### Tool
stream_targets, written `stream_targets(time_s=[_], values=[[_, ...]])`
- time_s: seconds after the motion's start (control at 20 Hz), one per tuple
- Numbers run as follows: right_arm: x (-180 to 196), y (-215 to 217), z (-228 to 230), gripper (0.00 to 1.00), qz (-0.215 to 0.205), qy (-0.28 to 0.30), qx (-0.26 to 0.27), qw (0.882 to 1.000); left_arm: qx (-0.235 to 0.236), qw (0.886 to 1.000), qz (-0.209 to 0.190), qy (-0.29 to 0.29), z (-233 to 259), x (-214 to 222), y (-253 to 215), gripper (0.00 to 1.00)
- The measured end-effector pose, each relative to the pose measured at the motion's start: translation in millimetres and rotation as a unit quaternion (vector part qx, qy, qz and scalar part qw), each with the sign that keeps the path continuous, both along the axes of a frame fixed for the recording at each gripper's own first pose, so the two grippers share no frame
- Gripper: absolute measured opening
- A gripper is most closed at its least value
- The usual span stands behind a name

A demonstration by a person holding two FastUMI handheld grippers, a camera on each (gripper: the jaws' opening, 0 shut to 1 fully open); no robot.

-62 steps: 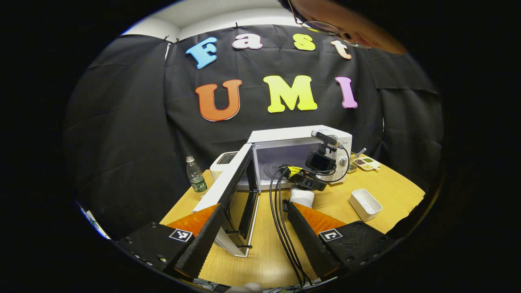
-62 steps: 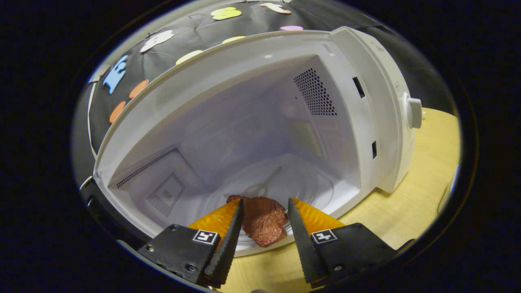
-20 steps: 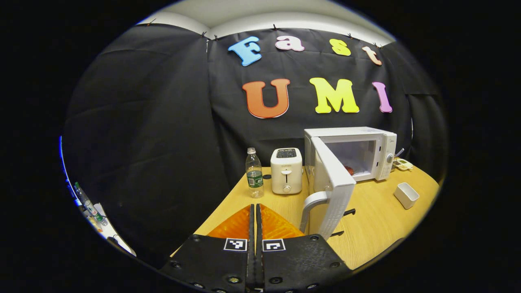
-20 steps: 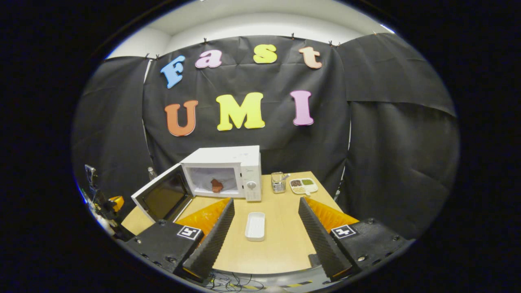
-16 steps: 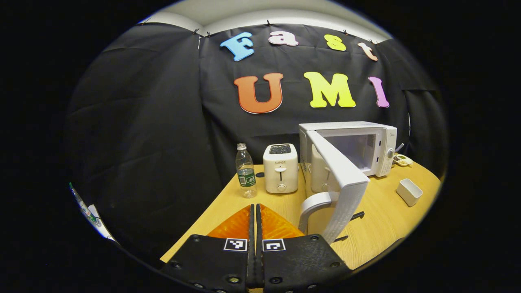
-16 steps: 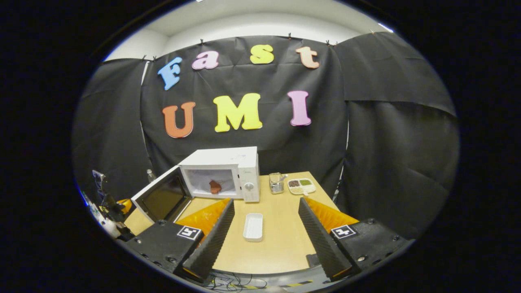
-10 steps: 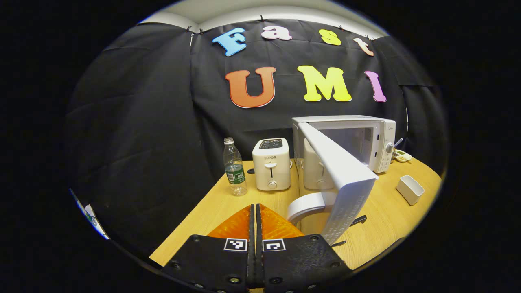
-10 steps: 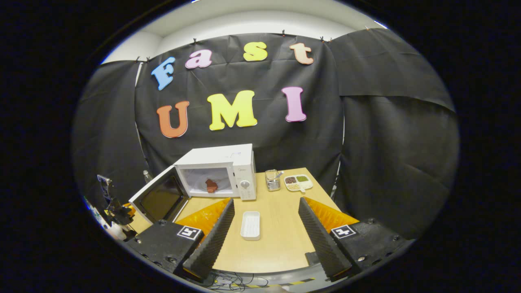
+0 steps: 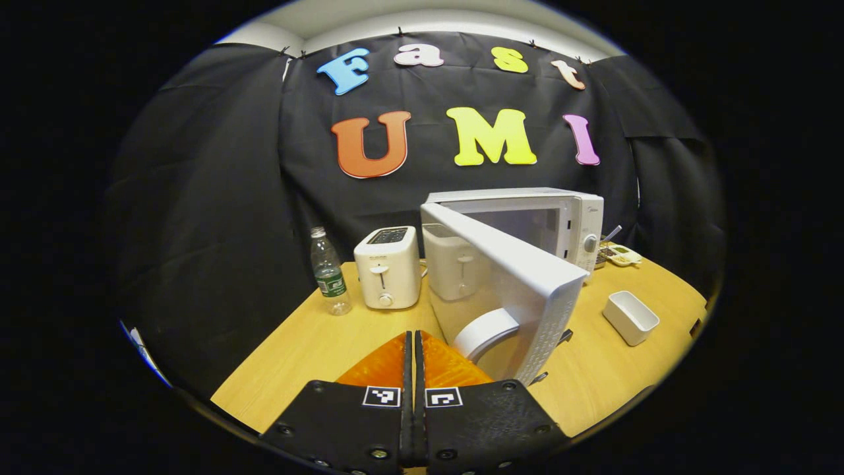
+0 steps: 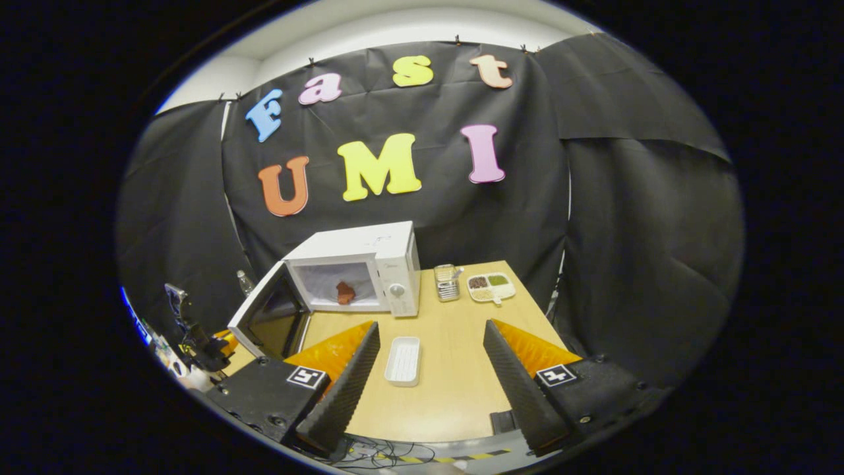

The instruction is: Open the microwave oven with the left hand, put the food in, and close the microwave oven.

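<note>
The left claw (image 9: 413,343) has its two fingers pressed flat together with nothing between them, held low over the near edge of the wooden desk (image 9: 310,343). Just ahead of it and a little to its right stands the white microwave oven (image 9: 527,221), its door (image 9: 508,284) swung partway out toward the claw, the curved handle (image 9: 476,330) close beyond the fingertips but apart from them. Past the claw's left side, further back, a white toaster (image 9: 388,267) stands beside a clear water bottle (image 9: 330,280). Off to the claw's right a small white rectangular dish (image 9: 631,318) sits on the desk.

The right claw (image 10: 428,359) is spread wide and holds nothing, hovering above the near part of the desk. Between its fingers, a little farther on, lies the same white dish (image 10: 403,360). Ahead and to the left of that claw the microwave oven shows its open cavity, and the food (image 10: 344,291), a reddish-brown piece, sits inside on the floor of the oven. Straight ahead, near the back wall, a small metal basket (image 10: 447,282) stands next to a divided tray (image 10: 489,286) of seasonings. Far to this claw's left, at the desk's edge, the other claw's rig (image 10: 198,343) can be made out beside the open door.
</note>
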State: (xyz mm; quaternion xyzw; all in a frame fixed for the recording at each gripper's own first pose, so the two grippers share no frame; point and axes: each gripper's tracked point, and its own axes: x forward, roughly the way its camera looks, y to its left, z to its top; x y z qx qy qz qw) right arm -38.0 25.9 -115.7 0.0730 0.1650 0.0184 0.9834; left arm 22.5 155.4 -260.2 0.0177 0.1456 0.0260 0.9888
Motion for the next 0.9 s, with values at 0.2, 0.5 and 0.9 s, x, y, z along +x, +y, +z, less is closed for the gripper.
stream_targets(time_s=[0.2, 0.5, 0.9], values=[[14, -23, -2, 0.92, 0.026, 0.0, 0.006, 1.0, 0.007, 1.0, -0.013, -0.001, 3, 17, -53, 0.1], [23, -55, -5, 0.92, 0.026, 0.0, 0.005, 1.0, 0.007, 0.998, -0.054, -0.008, 7, 52, -123, 0.0], [36, -59, -11, 0.92, -0.021, 0.018, 0.018, 0.999, -0.005, 0.992, -0.124, -0.003, 2, 111, -185, 0.0]])
